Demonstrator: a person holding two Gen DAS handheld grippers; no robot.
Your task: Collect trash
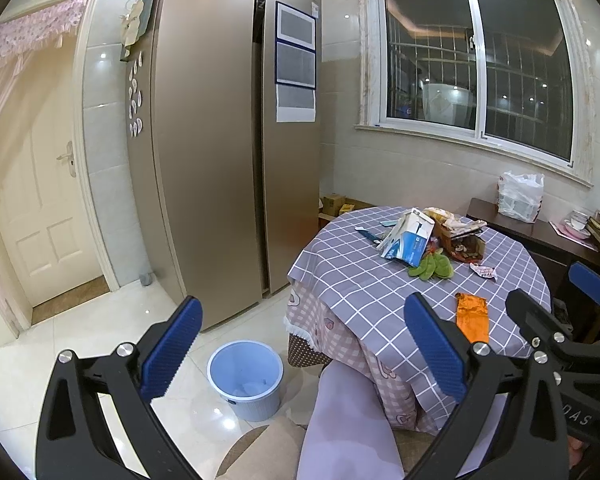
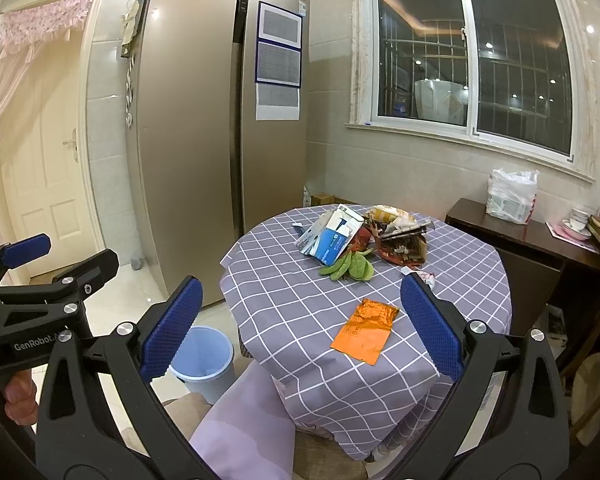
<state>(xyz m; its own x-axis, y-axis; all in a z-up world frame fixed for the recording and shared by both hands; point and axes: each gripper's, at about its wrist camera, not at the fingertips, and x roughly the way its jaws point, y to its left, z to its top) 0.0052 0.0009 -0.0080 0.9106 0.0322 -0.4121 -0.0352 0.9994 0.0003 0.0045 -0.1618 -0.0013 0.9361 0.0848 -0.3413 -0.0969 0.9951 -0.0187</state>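
Observation:
A round table with a grey checked cloth (image 1: 360,280) (image 2: 284,280) carries the trash. An orange foil wrapper (image 1: 473,318) (image 2: 365,330) lies nearest its front edge. Farther back sit a blue-and-white carton (image 1: 408,240) (image 2: 332,236), green leaves (image 1: 432,266) (image 2: 348,266), a brown snack bag (image 1: 466,246) (image 2: 404,248) and a small white wrapper (image 1: 484,270) (image 2: 424,278). A pale blue bin (image 1: 246,376) (image 2: 204,356) stands on the floor left of the table. My left gripper (image 1: 302,344) (image 2: 60,258) is open and holds nothing. My right gripper (image 2: 300,328) (image 1: 560,296) is open, short of the orange wrapper.
A tall gold fridge (image 1: 212,140) stands behind the bin, with a white door (image 1: 40,200) to its left. A dark side table (image 1: 540,232) under the window holds a white plastic bag (image 1: 520,196) and dishes. A lilac-covered chair back (image 1: 348,420) is just below me.

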